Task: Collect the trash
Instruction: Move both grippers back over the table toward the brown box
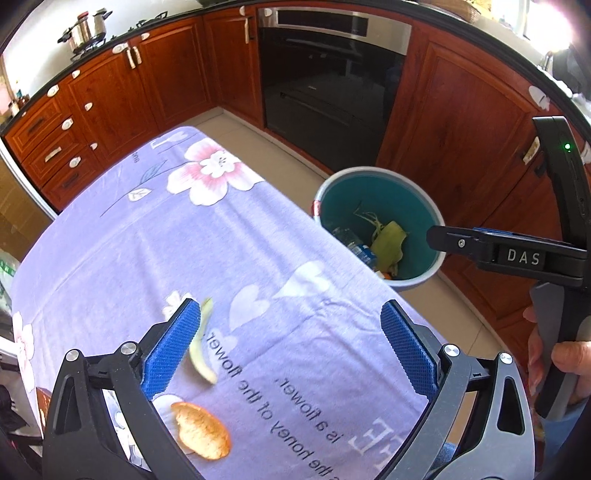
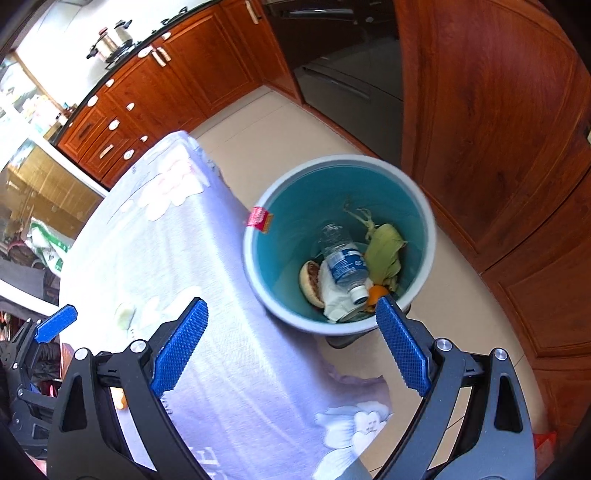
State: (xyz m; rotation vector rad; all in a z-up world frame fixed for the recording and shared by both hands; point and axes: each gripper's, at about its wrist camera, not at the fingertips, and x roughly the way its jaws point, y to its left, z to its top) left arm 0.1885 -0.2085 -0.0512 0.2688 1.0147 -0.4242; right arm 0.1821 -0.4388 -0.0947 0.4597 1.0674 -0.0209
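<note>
A pale green peel [image 1: 202,343] is lying on the tabletop [image 1: 258,240], just beside the inner face of the left-hand pad of the left gripper [image 1: 291,350], with its long axis running roughly away from the camera, close to parallel with that pad; whether it is touching the pad cannot be told. Nearer the camera, an orange-brown slice of toast or peel [image 1: 201,430] is resting flat on the cloth, partly tucked under the same finger. The left gripper is standing wide open with nothing pressed between its pads, and it is the nearer of the two to both scraps, so the next pick probably falls to it. The right gripper [image 2: 291,347] is also gaping and holding nothing, its jaws framing the table's edge and the bin [image 2: 258,236] on the floor just beside the table. In the bin a plastic bottle [image 2: 343,264], a green husk [image 2: 384,251], a bun half [image 2: 312,282] and crumpled paper [image 2: 334,295] are already lying. A lilac flowered cloth with printed words is covering the tabletop. Around it, red-brown kitchen cabinets [image 1: 461,122], a dark oven [image 1: 325,81] and a steel pot [image 1: 86,29] on the hob are ringing a pale tiled floor.
</note>
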